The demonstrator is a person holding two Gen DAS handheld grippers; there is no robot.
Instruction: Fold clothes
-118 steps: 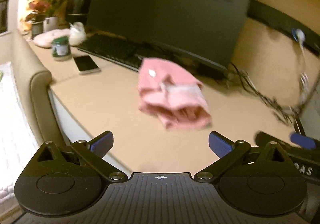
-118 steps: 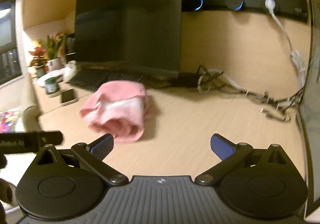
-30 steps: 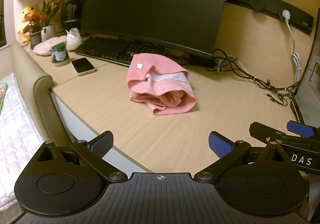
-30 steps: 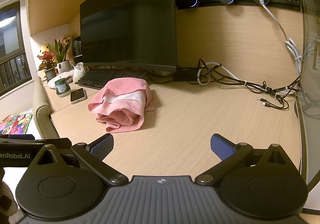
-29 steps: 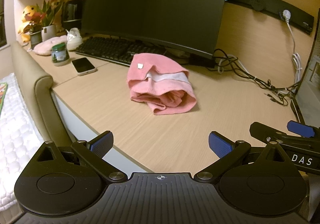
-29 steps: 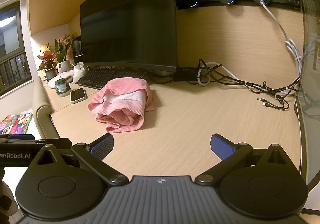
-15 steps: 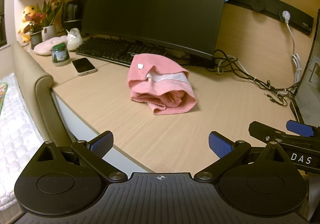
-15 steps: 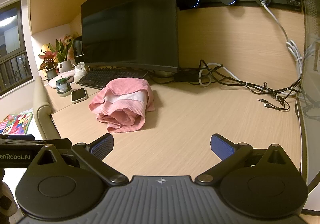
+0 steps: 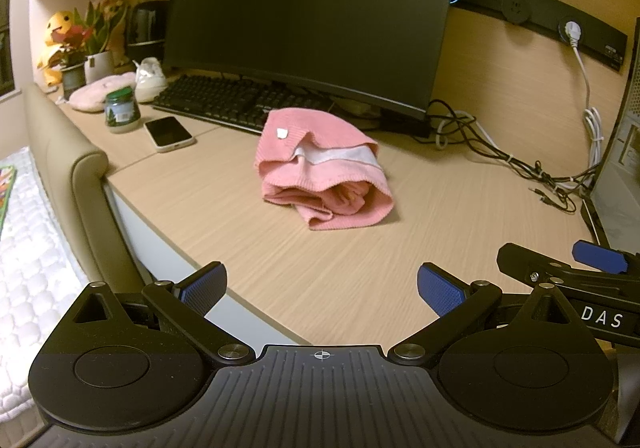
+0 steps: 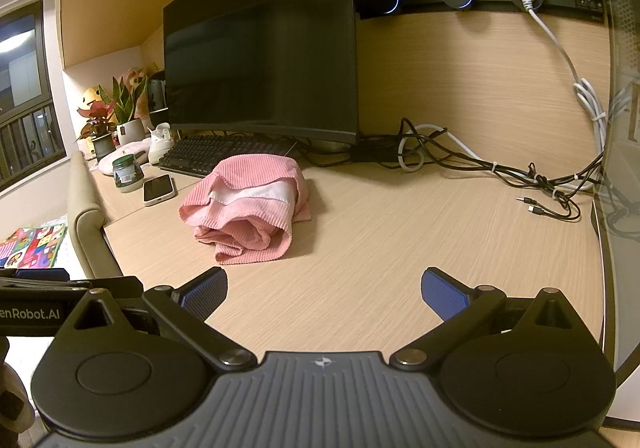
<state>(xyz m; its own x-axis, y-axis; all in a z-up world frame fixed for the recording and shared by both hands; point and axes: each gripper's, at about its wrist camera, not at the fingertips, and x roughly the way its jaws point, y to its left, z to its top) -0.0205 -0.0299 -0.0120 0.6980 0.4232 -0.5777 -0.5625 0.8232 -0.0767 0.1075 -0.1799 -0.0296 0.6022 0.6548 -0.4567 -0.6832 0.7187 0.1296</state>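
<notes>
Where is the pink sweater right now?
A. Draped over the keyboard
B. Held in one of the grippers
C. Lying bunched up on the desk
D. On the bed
C: the pink sweater lies bunched on the desk, while the left gripper and right gripper are open and empty.

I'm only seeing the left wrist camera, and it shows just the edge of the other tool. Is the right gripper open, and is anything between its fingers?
Observer: The right gripper is open, and only bare desk shows between its pads.
Operator: Where's the clothing relative to it?
Observer: The pink garment lies ahead and to the left of that gripper, clear of both pads.
Operator: Anything on the far left I'm missing?
Observer: A barred window is on the left wall, past the plants.
</notes>
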